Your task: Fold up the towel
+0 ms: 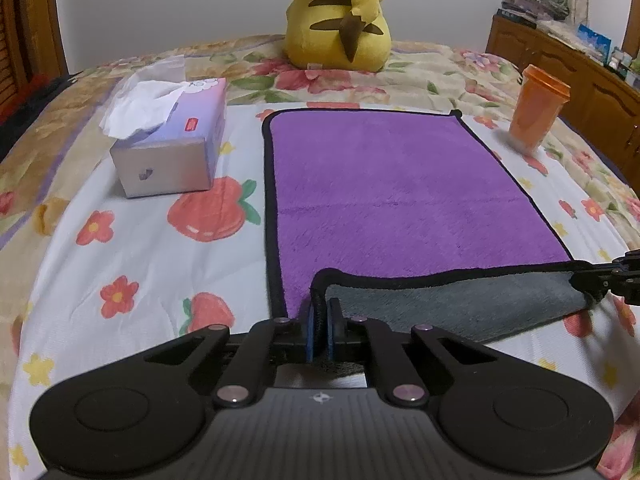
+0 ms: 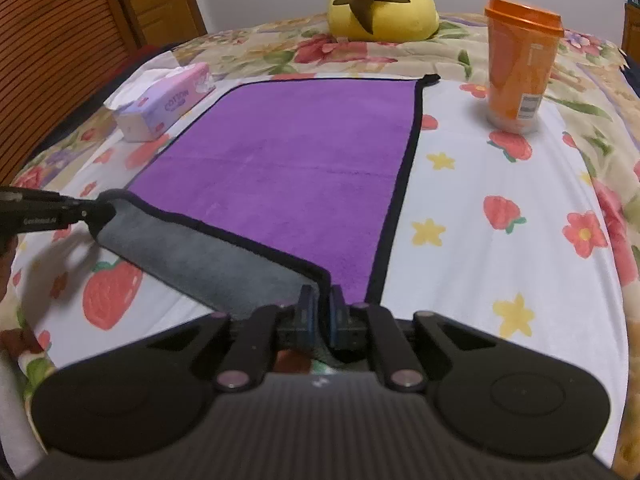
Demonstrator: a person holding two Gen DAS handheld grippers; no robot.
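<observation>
A purple towel (image 1: 400, 184) with black trim and a grey underside lies flat on the bed. Its near edge is turned up, so a grey strip (image 1: 460, 300) shows. My left gripper (image 1: 320, 306) is shut on the towel's near left corner, the black hem pinched between the blue pads. My right gripper (image 2: 322, 294) is shut on the near right corner of the towel (image 2: 288, 160). The right gripper (image 1: 600, 278) also reaches in from the right edge of the left wrist view. In the right wrist view the left gripper (image 2: 92, 210) grips the far end of the grey strip (image 2: 192, 252).
A tissue box (image 1: 172, 152) stands left of the towel, also seen as the tissue box (image 2: 164, 108). An orange lidded cup (image 2: 520, 64) stands to the right. A yellow plush toy (image 1: 340, 20) sits at the bed's far end. A wooden cabinet (image 1: 580, 68) lines the right wall.
</observation>
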